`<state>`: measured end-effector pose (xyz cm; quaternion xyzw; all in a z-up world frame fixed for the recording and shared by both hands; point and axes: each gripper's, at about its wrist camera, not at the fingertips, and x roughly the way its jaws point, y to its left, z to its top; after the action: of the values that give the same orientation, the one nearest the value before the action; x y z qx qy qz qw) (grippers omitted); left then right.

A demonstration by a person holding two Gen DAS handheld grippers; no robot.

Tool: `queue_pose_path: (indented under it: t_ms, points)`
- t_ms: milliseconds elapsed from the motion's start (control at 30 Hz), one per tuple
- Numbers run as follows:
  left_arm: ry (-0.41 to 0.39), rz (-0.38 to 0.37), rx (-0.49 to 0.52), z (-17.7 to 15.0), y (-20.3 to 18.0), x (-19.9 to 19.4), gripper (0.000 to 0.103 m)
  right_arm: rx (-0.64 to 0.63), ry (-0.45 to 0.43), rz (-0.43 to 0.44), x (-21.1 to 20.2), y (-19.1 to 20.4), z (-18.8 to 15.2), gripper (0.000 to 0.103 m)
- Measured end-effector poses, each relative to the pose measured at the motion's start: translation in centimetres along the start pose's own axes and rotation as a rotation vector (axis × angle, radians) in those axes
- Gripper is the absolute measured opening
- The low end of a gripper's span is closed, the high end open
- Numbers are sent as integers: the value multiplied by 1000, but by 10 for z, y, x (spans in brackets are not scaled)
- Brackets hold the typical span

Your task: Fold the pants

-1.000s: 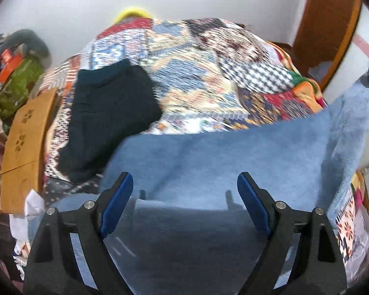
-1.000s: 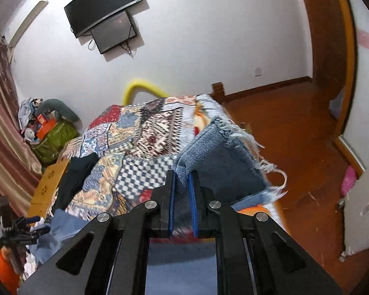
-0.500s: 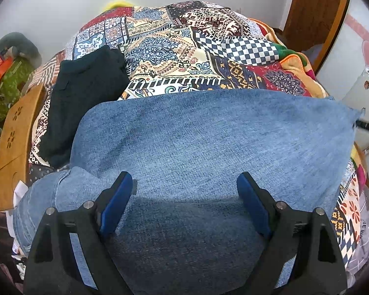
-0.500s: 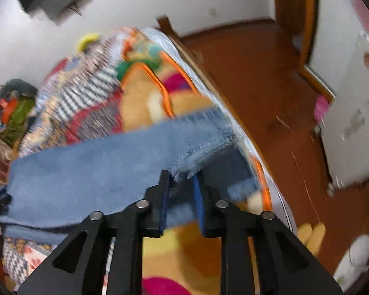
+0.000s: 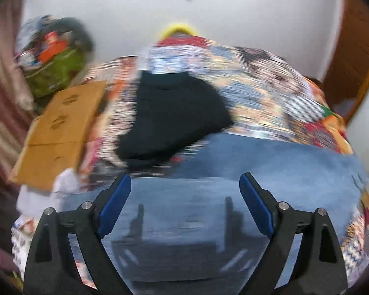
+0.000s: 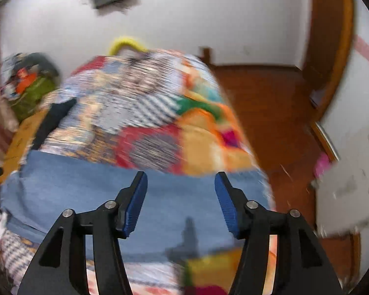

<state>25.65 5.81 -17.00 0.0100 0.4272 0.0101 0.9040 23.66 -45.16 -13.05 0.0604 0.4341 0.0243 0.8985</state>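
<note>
Blue denim pants (image 5: 270, 172) lie spread across the near end of a bed with a patchwork quilt (image 5: 258, 93). They also show in the right wrist view (image 6: 91, 189). My left gripper (image 5: 184, 184) is open and empty, just above the denim. My right gripper (image 6: 180, 182) is open and empty, above the pants' right end near the bed's edge. Both views are motion-blurred.
A folded black garment (image 5: 177, 113) lies on the quilt beyond the pants. A cardboard box (image 5: 59, 127) and a green bag (image 5: 54, 71) stand left of the bed. Wooden floor (image 6: 270, 113), a door frame and a white cabinet (image 6: 351, 177) are on the right.
My right gripper opened and let go of the pant leg end. The denim, lifted a second ago, now lies flat on the bed. Both grippers tilted up and away.
</note>
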Motion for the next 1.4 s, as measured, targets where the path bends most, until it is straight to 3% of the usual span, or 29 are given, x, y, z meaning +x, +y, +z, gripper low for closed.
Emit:
queue_pose_path:
  t_ms: [133, 300, 500, 600, 833, 1000, 1067, 1100, 1133, 1233, 1300, 1333, 1400]
  points:
    - [13, 87, -87, -8, 68, 1, 90, -125, -16, 128, 18, 74, 22, 55]
    - [68, 150, -203, -30, 146, 15, 90, -260, 31, 274, 58, 165, 33, 56]
    - [168, 101, -341, -68, 200, 53, 90, -401, 111, 379, 110, 252, 35, 56]
    - [216, 49, -388, -82, 207, 76, 90, -459, 165, 412, 137, 284, 34, 56]
    - [207, -55, -475, -90, 210, 88, 89, -488, 284, 462, 189, 327, 32, 55]
    - [220, -143, -500, -95, 213, 86, 77, -493, 339, 514, 203, 346, 23, 54]
    - [219, -165, -493, -98, 211, 84, 76, -526, 317, 499, 198, 349, 20, 47]
    - [217, -174, -486, -98, 209, 83, 76, -527, 313, 502, 196, 349, 19, 39]
    - [216, -191, -482, -99, 208, 83, 76, -516, 331, 536, 195, 347, 19, 21]
    - [236, -269, -440, -100, 194, 84, 76, -526, 348, 537, 196, 350, 21, 20]
    - [239, -203, -367, -99, 178, 85, 74, -554, 342, 520, 197, 355, 18, 19]
    - [236, -194, -356, -99, 175, 84, 71, -555, 342, 510, 198, 356, 15, 16]
    - [231, -225, -368, -96, 172, 81, 44, -569, 319, 486, 198, 358, 13, 10]
